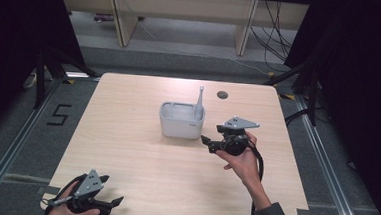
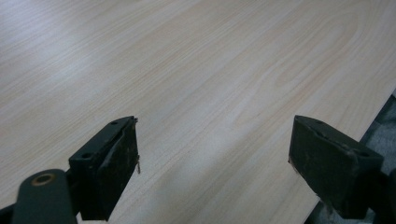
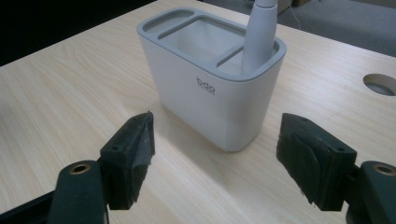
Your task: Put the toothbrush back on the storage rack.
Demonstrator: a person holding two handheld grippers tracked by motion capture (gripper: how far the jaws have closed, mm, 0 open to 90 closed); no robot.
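- High view: a white holder (image 1: 181,120) stands near the middle of the worktop (image 1: 126,148), a little toward the far edge, with a grey toothbrush handle (image 1: 199,104) upright in its right-hand compartment. The right gripper (image 1: 207,142) hovers just beside the holder's near right corner, jaws pointing at it and holding nothing. The left gripper (image 1: 115,201) sits at the near left corner of the worktop, well apart from the holder.
- Left gripper view: the jaws stand wide apart over bare wood, with nothing between them; the left gripper (image 2: 215,154) looks idle.
- Right gripper view: the right gripper (image 3: 215,154) has its jaws spread wide and empty, the holder (image 3: 205,93) straight ahead, near but not touched. The toothbrush handle (image 3: 259,37) leans in the end slot; the other two compartments look empty.
- Step in hand, as I judge it: an approach to the holder or the handle. The next move calls for lifting the right gripper to handle height, centring the jaws on it, then closing gently so the light holder does not tip.
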